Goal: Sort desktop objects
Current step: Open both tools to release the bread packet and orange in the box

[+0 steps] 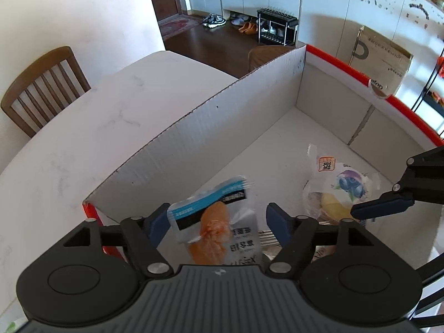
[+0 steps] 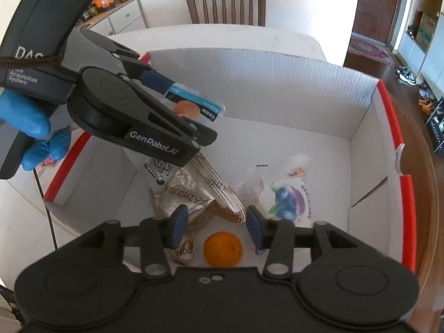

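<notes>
Left gripper (image 1: 217,223): jaws wide, clear snack packet (image 1: 215,222) with orange contents between them, contact unclear. Right gripper (image 2: 216,226): jaws wide, holding nothing, above an orange (image 2: 222,249). Cardboard box (image 2: 277,83) on white table (image 1: 83,127) contains foil packets (image 2: 183,194), blueberry-print bread bag (image 2: 283,197). Wooden chair (image 1: 41,88) beyond.

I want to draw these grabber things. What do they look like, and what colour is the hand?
Each one is black plastic: a ribbed body, two round discs, silver screws, and dark blue pads on the fingertips. The left gripper has white writing, "GenRobot.AI" on its side and "Data Acquisition System" on its handle. The right gripper looks the same. The hand holding the left one wears a bright blue glove.
</notes>
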`<state>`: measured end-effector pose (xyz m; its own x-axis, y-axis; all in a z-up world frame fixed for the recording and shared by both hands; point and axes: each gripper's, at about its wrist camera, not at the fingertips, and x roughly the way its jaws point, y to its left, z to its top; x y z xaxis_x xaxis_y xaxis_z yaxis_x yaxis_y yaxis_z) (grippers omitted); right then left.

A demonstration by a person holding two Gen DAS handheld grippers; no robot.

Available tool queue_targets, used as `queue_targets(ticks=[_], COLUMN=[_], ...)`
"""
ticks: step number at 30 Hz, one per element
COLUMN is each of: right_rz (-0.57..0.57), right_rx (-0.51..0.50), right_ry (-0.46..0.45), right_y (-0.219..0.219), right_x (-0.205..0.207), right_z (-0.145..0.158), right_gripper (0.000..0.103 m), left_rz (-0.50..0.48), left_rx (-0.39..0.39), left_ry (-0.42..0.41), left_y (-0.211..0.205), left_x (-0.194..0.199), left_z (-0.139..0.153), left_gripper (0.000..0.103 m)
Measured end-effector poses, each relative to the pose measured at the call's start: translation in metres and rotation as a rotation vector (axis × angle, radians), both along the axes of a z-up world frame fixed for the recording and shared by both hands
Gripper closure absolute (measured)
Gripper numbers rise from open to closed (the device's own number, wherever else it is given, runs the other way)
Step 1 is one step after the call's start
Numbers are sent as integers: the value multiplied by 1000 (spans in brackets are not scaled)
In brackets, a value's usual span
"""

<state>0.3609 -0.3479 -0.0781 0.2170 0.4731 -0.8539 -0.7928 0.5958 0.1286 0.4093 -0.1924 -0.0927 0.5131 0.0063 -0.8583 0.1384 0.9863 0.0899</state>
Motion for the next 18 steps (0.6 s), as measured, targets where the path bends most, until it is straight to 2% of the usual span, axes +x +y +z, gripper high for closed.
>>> queue_targets(ticks=[3, 5, 6, 10, 13, 18], right_rz=[1, -2, -2, 4, 2, -23], right_rx=[14, 21, 26, 54, 77, 111], right_ry=[-9, -16, -18, -51, -68, -81], right_y=[-3, -3, -1, -6, -10, -20], right_x=[-5, -6, -6, -14, -19, -24], right_z=[5, 9, 11, 23, 30, 39], right_gripper=[50, 44, 37, 35, 27, 21], left_rz=[9, 11, 11, 14, 12, 14], left_rx=[-15, -21, -31, -64, -78, -90], left_ry=[-4, -9, -12, -37, -59, -99], left_y=[2, 2, 2, 1, 2, 2], left_x=[-6, -9, -11, -17, -22, -37], left_z=[5, 8, 10, 21, 28, 37], left_gripper=[25, 25, 24, 23, 21, 20])
